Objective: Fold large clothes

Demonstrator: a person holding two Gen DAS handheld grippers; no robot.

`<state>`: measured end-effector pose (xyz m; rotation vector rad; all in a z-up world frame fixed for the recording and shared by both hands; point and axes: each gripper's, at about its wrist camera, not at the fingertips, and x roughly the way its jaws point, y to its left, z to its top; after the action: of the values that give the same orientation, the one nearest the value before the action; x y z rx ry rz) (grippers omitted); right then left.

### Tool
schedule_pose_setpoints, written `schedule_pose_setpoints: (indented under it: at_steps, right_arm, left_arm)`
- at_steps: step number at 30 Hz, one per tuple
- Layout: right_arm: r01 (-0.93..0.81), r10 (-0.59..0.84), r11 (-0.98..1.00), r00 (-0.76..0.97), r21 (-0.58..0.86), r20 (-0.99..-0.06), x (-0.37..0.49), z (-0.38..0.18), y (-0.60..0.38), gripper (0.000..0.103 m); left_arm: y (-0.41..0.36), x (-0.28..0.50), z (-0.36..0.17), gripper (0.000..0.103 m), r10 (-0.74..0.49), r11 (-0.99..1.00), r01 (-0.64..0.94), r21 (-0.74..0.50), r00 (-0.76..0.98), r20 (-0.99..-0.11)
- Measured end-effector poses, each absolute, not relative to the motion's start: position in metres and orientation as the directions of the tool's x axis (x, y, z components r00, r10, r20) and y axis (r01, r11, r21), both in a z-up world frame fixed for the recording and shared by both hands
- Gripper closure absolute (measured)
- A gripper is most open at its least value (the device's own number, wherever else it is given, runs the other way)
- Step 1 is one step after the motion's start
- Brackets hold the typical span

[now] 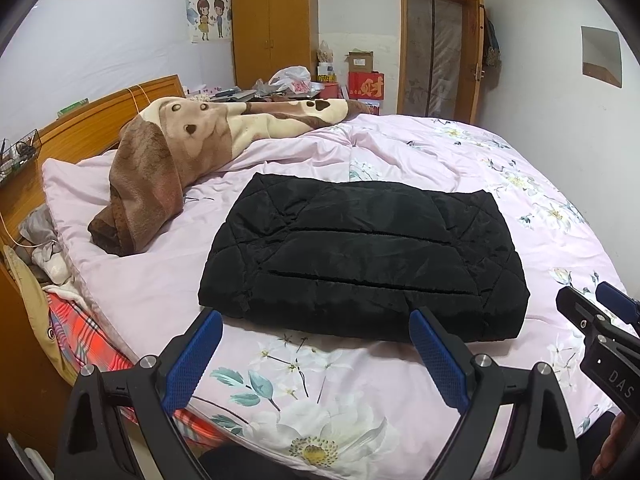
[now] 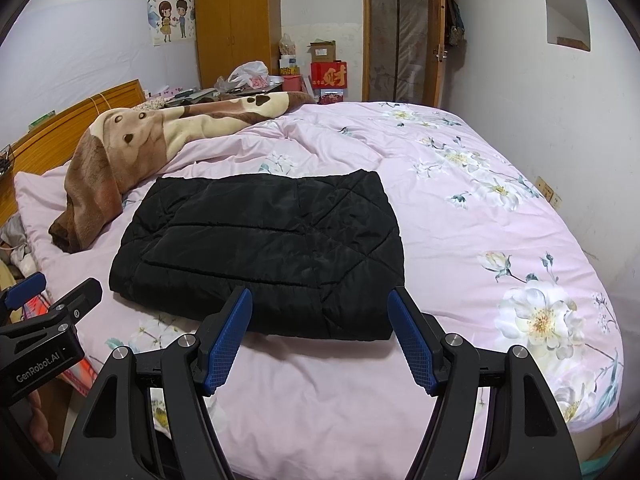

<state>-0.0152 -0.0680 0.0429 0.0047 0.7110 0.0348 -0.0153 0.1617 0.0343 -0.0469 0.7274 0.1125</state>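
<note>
A black quilted jacket [image 1: 360, 248] lies folded into a flat rectangle on the pink floral bedspread [image 1: 460, 160]; it shows in the right wrist view too, as the jacket [image 2: 264, 248]. My left gripper [image 1: 316, 316] hovers just short of its near edge, open, with nothing between its blue pads. My right gripper [image 2: 320, 300] is likewise open and empty at the jacket's near edge, toward its right corner. Each gripper appears at the side of the other's view: the right gripper [image 1: 592, 300], the left gripper [image 2: 52, 284].
A brown and cream plush blanket [image 1: 168, 160] is bunched at the far left of the bed, by the wooden headboard [image 1: 100, 120]. A wardrobe [image 1: 276, 20], boxes and a door [image 1: 436, 48] stand behind. The wall [image 2: 560, 120] runs close along the bed's right side.
</note>
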Motion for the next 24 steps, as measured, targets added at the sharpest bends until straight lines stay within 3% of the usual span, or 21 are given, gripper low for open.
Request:
schedule_pose_setpoints:
  at_steps: [24]
  right_arm:
    - [-0.031, 0.037, 0.999, 0.740, 0.021, -0.672, -0.0114, 0.0336, -0.0710, 0.033]
  left_arm:
    - [0.1654, -0.0129, 0.0239, 0.008, 0.083, 0.993, -0.118, -0.006, 0.729, -0.680]
